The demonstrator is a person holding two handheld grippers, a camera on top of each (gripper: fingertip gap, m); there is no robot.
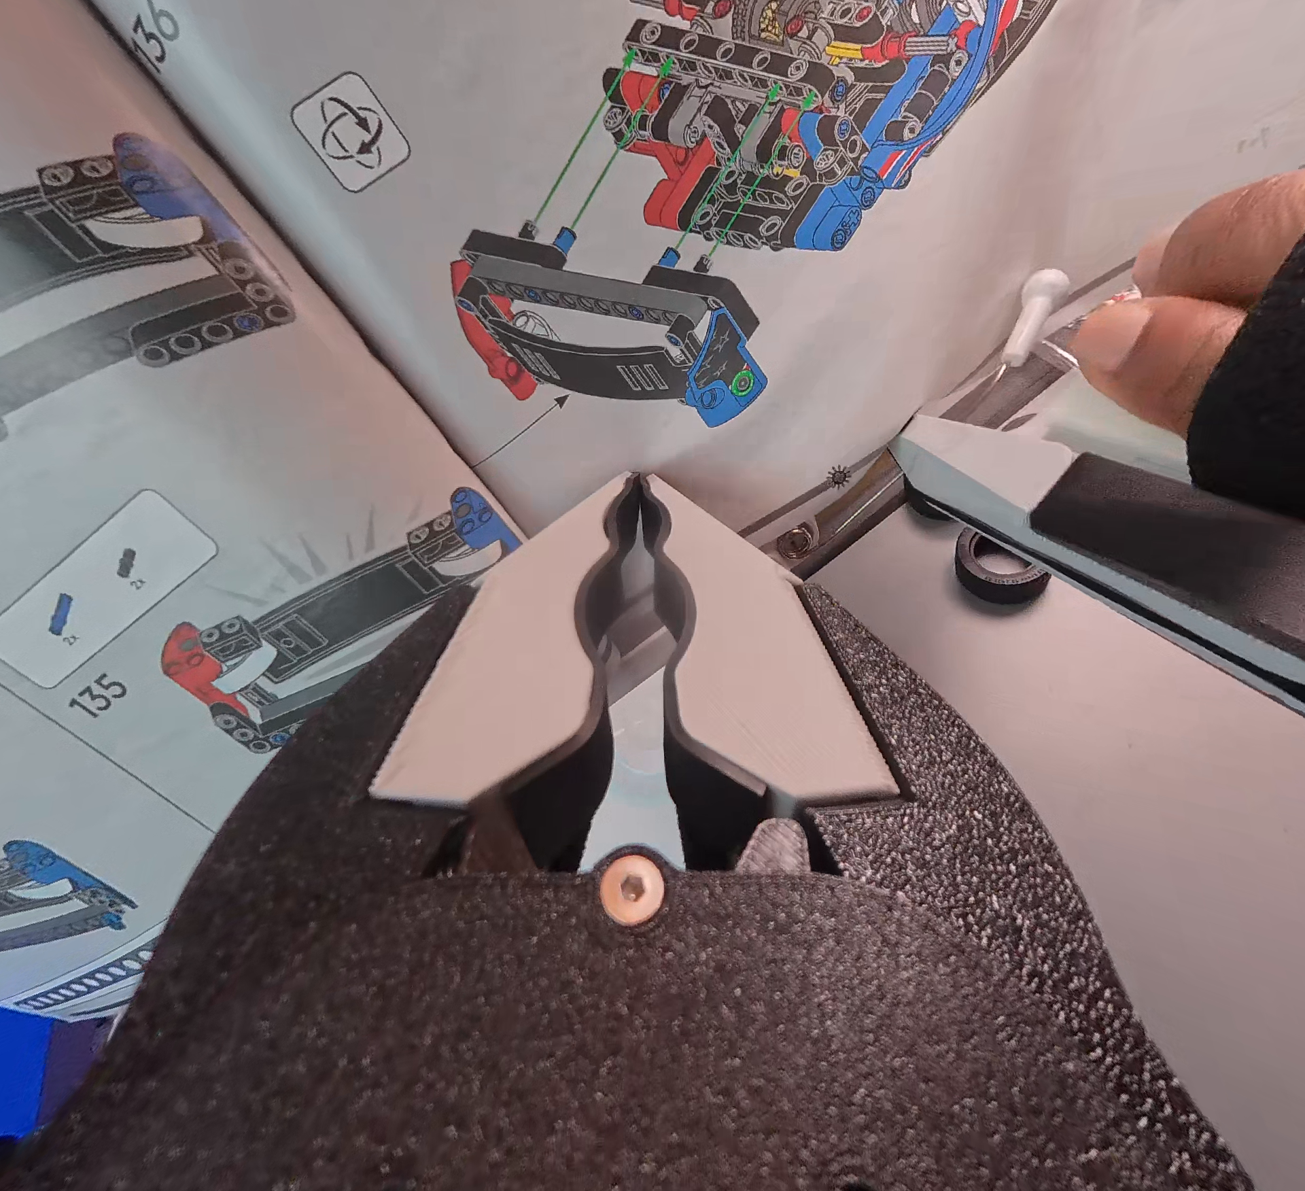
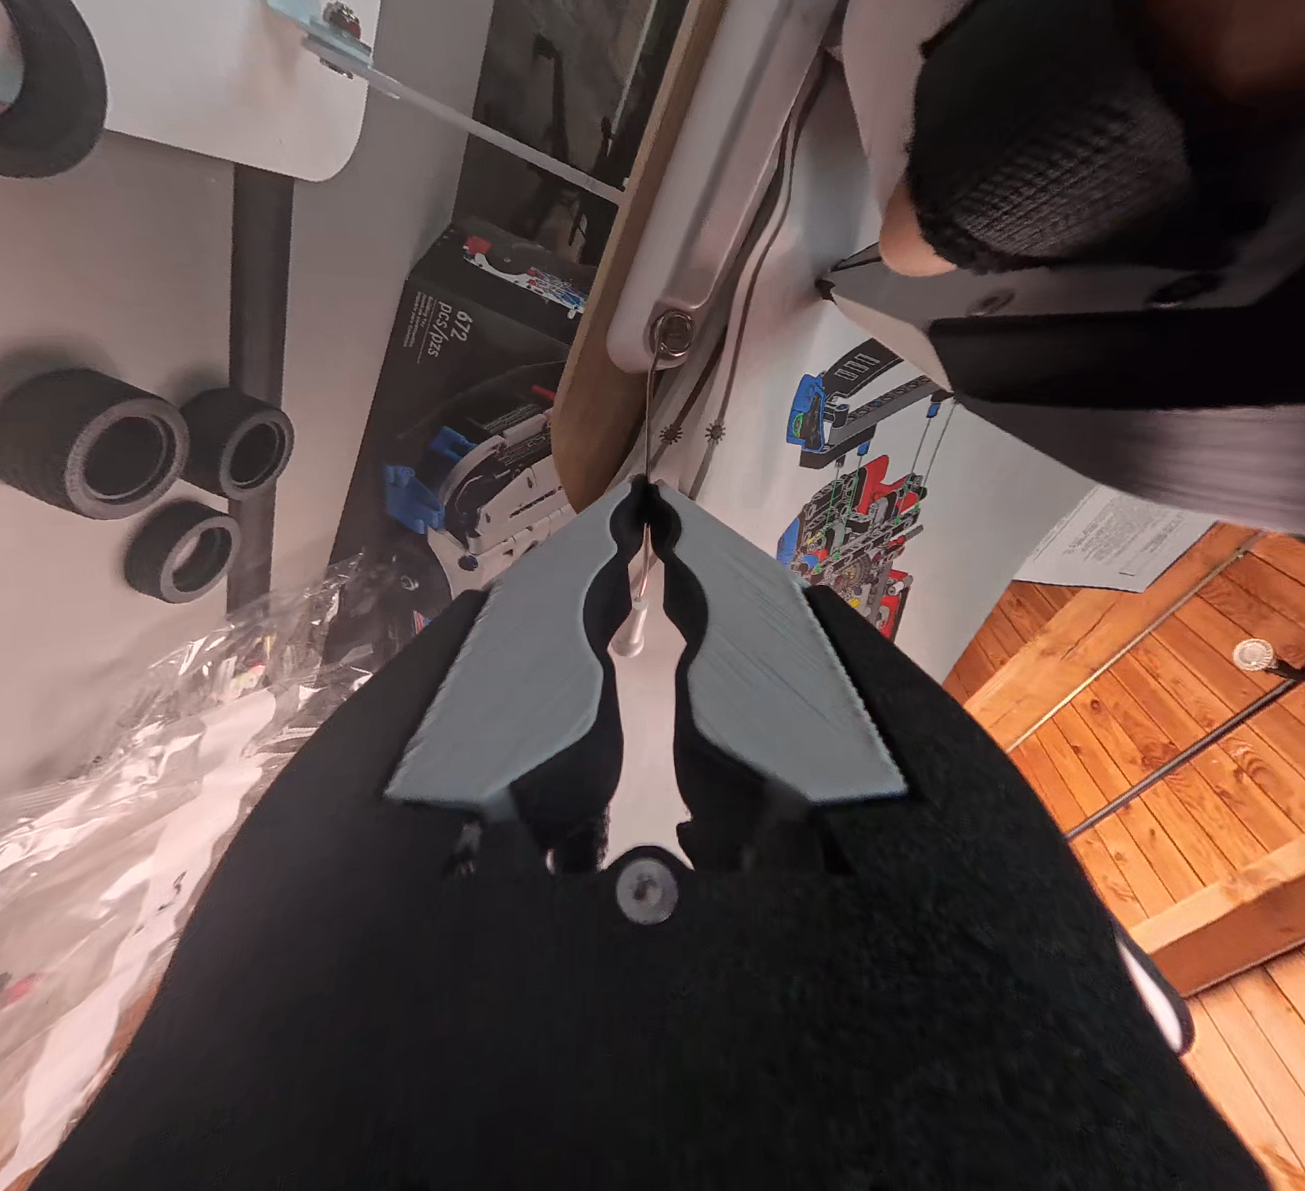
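An open building-set instruction booklet rests on a white stand. My left gripper is shut, with its tips pressed against the lower edge of the right-hand page and nothing visible between them. It also shows in the right wrist view, held by a black-gloved hand, tip on the page. My right gripper is shut on a thin metal wire arm that pivots from a screw on the stand; the wire's white tip lies between my fingers.
Several black tyres lie on the white table to the left, and one sits under a pale plate. There is also a black set box, clear plastic bags and a gloved hand beside a white-tipped wire. A wooden floor lies below. The left gripper's tips are roughly 7 centimeters from the right gripper's.
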